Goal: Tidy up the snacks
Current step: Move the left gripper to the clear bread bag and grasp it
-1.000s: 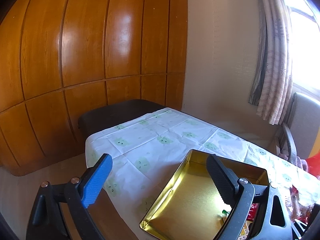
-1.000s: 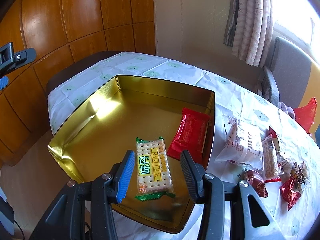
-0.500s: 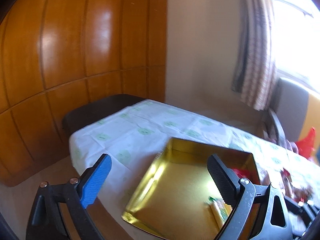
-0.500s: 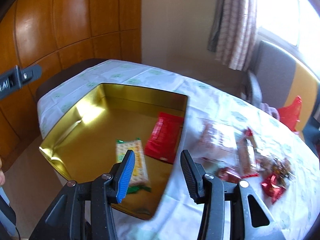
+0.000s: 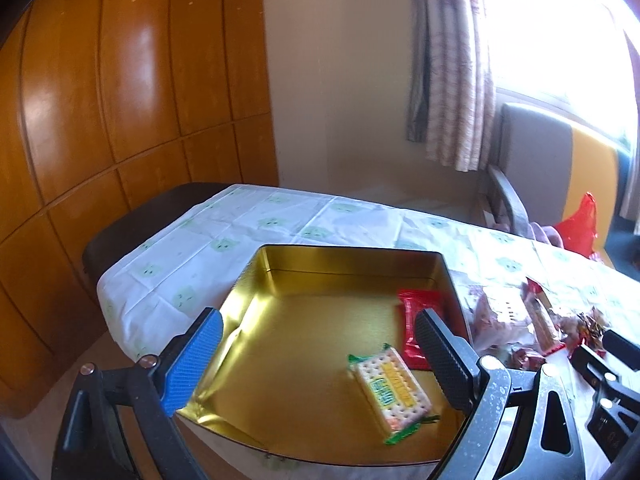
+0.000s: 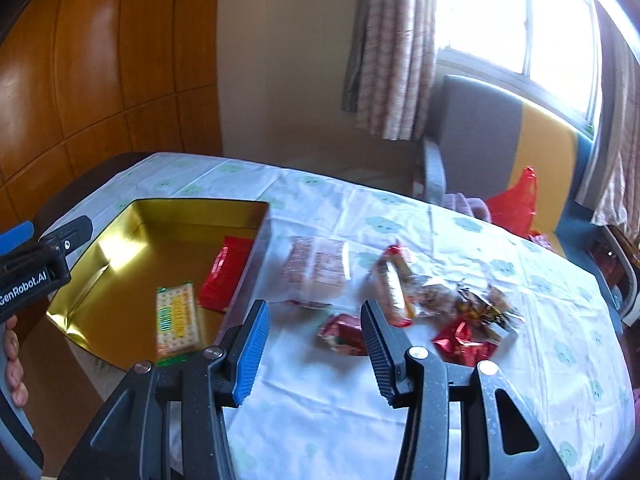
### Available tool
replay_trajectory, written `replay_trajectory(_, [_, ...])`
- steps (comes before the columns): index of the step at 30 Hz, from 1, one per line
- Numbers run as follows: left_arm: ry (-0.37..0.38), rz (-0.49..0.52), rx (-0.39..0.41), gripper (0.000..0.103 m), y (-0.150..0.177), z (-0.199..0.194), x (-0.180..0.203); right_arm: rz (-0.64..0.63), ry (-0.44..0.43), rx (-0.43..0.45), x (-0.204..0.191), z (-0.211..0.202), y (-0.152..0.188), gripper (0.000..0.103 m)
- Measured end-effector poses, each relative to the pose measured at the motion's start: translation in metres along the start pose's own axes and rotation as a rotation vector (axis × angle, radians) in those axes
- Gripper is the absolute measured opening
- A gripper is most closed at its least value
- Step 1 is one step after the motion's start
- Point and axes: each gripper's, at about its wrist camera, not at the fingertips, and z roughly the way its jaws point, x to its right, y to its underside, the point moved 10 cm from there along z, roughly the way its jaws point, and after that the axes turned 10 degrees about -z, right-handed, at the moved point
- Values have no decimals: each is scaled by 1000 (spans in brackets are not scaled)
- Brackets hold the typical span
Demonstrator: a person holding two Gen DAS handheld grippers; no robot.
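Gold tin (image 5: 320, 344) holds a cracker pack (image 5: 390, 390) and red packet (image 5: 414, 320).

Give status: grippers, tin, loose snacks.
Left gripper open, empty, over gold tin. Right gripper open, empty, above loose snacks on tablecloth. Cracker pack and red packet in tin. Nothing blocking.

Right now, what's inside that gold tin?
Two snacks lie in the gold tin: a cracker pack and a red packet, partly hidden by the left gripper.
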Motion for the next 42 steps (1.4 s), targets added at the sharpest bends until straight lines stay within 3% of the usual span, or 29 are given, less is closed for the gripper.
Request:
replay_trajectory(9, [47, 66, -16, 97, 4, -4, 37, 39, 42, 6, 30, -9, 11, 48])
replay_trajectory(14, [78, 107, -30, 97, 9, -5, 59, 39, 129, 17, 54, -13, 18, 49])
replay_trajectory(28, [228, 308, -137, 97, 47, 14, 157, 225, 337, -73, 165, -20, 75, 49])
replay_trajectory(34, [234, 327, -172, 97, 54, 31, 175, 269, 389, -86, 195, -27, 88, 49])
replay_trajectory(42, [220, 336, -184, 97, 54, 47, 184, 279, 390, -95, 203, -22, 92, 49])
